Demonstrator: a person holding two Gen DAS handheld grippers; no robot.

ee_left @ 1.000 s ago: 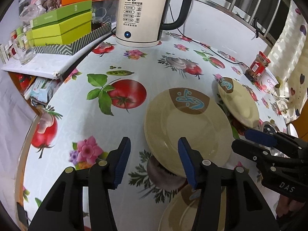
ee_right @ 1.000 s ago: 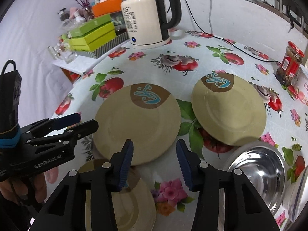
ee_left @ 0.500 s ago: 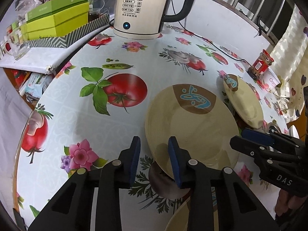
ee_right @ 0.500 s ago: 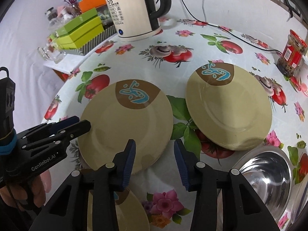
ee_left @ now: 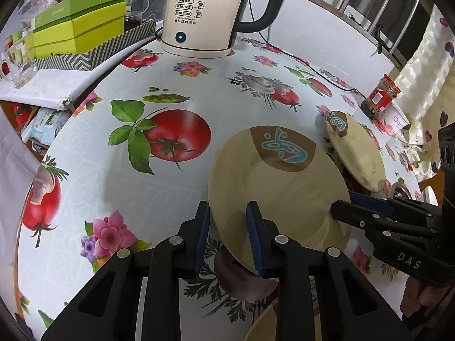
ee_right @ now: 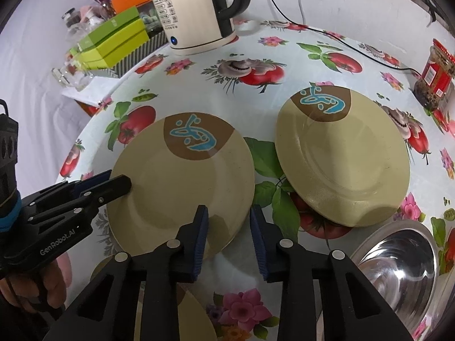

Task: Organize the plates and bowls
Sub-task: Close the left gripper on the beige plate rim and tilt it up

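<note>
Three tan plates with a brown patch and blue mark lie on the fruit-print tablecloth. My left gripper (ee_left: 227, 227) straddles the near-left rim of the middle plate (ee_left: 284, 196), jaws partly closed with a narrow gap, the rim between the pads. It also shows in the right wrist view (ee_right: 108, 182) at that plate's (ee_right: 182, 179) left rim. My right gripper (ee_right: 229, 233) is open, its jaws around the plate's near-right rim, and shows in the left wrist view (ee_left: 352, 201). A second plate (ee_right: 344, 156) lies to the right. A third plate (ee_right: 196, 312) lies under my fingers.
A steel bowl (ee_right: 398, 261) sits at the near right. A cream kettle (ee_left: 204, 14) with its cord stands at the back. Green boxes (ee_left: 76, 31) sit on a side shelf at the left. A red-lidded jar (ee_right: 435, 74) stands at the far right.
Both grippers moved forward onto the middle plate. My left gripper's jaws narrowed around its near-left rim. My right gripper's jaws also narrowed and reached the near-right rim.
</note>
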